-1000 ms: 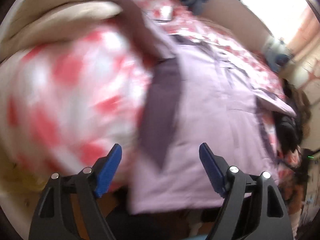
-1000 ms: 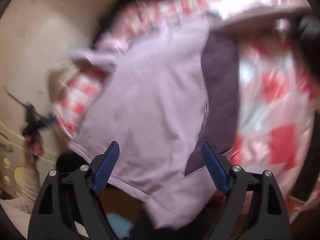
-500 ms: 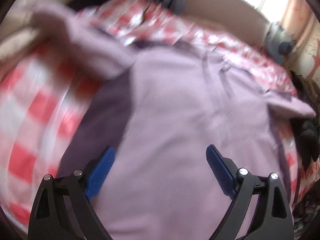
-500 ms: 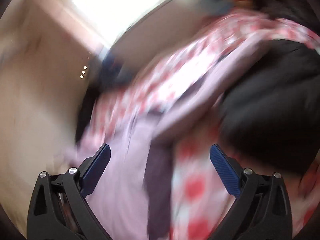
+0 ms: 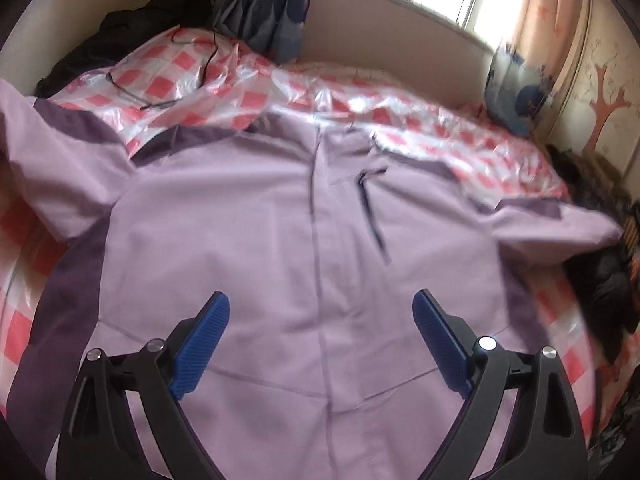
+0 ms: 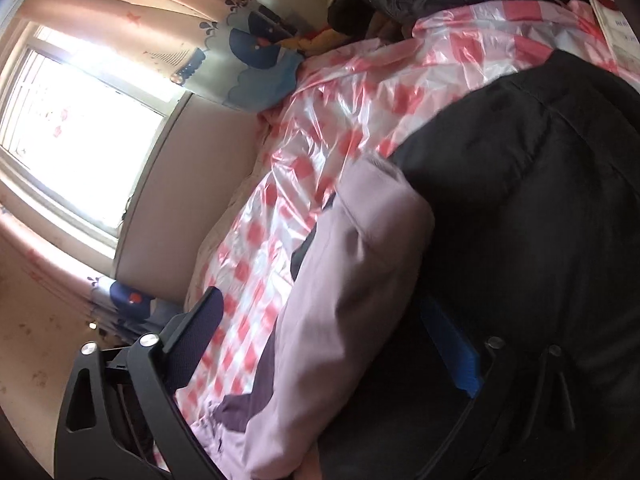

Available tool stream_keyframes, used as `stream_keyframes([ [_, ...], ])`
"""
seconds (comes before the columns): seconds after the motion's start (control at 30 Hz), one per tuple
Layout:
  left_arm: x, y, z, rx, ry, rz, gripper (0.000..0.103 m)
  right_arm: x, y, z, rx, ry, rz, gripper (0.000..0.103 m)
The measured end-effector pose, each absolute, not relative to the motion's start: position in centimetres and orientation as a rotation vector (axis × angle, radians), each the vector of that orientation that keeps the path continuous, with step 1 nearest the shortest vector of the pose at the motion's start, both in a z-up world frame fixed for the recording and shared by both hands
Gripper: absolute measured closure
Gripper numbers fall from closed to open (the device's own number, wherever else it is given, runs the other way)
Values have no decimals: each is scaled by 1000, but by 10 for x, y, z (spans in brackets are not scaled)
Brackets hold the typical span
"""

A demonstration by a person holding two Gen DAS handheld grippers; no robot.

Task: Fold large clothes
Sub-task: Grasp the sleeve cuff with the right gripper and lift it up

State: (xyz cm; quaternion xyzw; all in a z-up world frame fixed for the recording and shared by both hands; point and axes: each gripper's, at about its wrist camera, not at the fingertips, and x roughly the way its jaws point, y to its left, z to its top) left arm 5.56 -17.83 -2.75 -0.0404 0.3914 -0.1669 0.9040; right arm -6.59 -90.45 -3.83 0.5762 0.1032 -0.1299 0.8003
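A large lilac jacket (image 5: 280,248) with dark purple panels lies front up, spread flat on a bed under a red-and-white checked plastic sheet (image 5: 248,80). Its sleeves reach out left and right. My left gripper (image 5: 320,340) is open and empty, above the jacket's lower front. My right gripper (image 6: 332,344) is open and empty, straddling the jacket's right sleeve (image 6: 352,280), which lies against a black garment (image 6: 520,220).
Dark clothes (image 5: 132,28) are piled at the bed's far left corner, and more black clothing (image 5: 608,292) lies at its right edge. A thin cable (image 5: 160,100) lies on the sheet. Curtains (image 5: 272,4) and a window (image 6: 68,128) stand behind the bed.
Both grippers swung fast and have settled. The left now looks straight down the jacket's front. The right turned from the jacket's body to the right sleeve and black garment.
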Motion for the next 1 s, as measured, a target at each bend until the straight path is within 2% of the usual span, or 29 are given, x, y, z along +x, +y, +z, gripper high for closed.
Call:
stream_keyframes([
  [0.03,57,-178,-29,-87,815,-340,14,-62,-903,-36,1209,233,-287,42],
  [0.07,56,-176,-30,-97,814,-339,14,-59,-904,-39,1192,245,-292,66],
  [0.1,55,-176,-28,-103,806,-337,14,-57,-904,-44,1188,253,-286,78],
  [0.23,49,-180,-25,-34,741,-294,14,-63,-900,-56,1192,229,-295,81],
  [0.37,46,-182,-25,-1,726,-273,14,-71,-891,-45,1169,167,-287,81],
  [0.6,38,-184,-18,40,693,-253,14,-79,-863,12,1089,39,-212,81],
  [1.0,22,-176,-7,18,676,-270,14,-50,-791,114,1028,-54,1,81],
])
